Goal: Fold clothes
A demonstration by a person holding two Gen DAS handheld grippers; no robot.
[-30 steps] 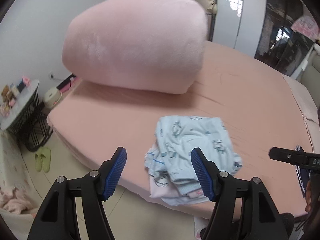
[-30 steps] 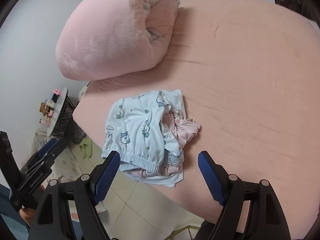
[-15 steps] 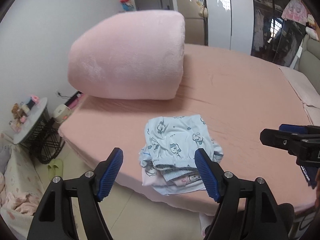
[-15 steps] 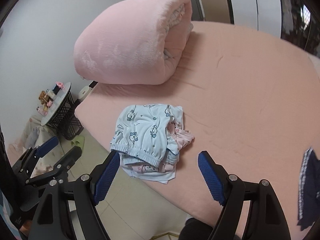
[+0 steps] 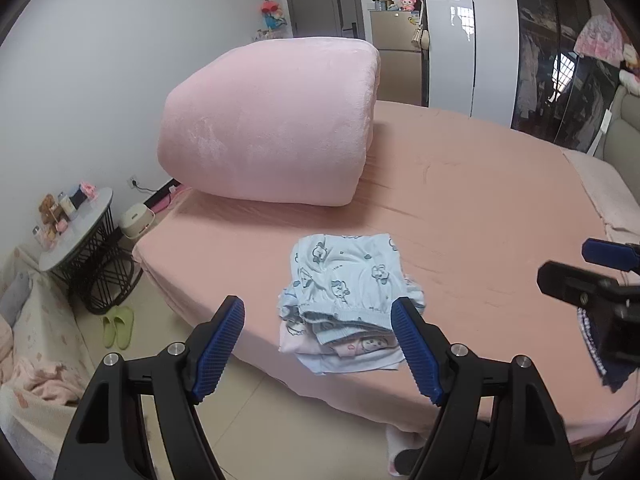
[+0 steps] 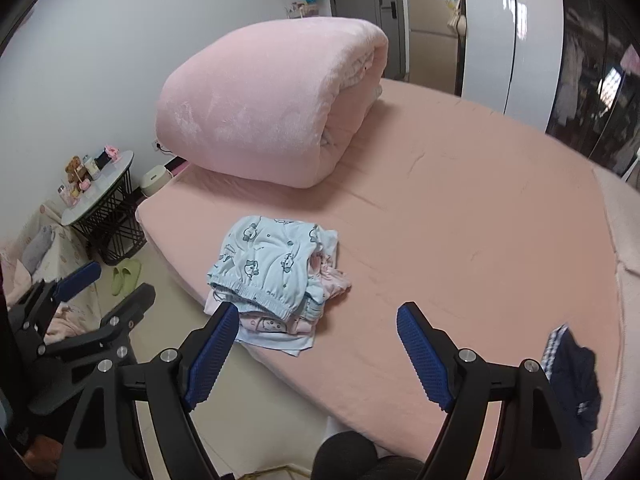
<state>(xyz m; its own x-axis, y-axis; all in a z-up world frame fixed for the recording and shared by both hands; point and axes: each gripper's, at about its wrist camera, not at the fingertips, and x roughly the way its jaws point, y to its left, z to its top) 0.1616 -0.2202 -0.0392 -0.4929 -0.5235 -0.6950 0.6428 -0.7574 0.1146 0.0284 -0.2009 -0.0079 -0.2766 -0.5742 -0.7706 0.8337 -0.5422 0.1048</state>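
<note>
Right wrist view: both grippers hang wide apart and empty above the bed (image 6: 460, 208).
The folded clothes pile (image 6: 276, 276) sits at the near left bed edge. A bump from the left gripper (image 5: 318, 346) or right gripper (image 6: 316, 354) could knock it onto the floor.

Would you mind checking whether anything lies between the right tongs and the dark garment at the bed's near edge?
Nothing visible does. The dark garment lies alone on the bed, just right of the open, empty right tongs. Only bare sheet separates them, and the folded pile sits off to the left.
</note>
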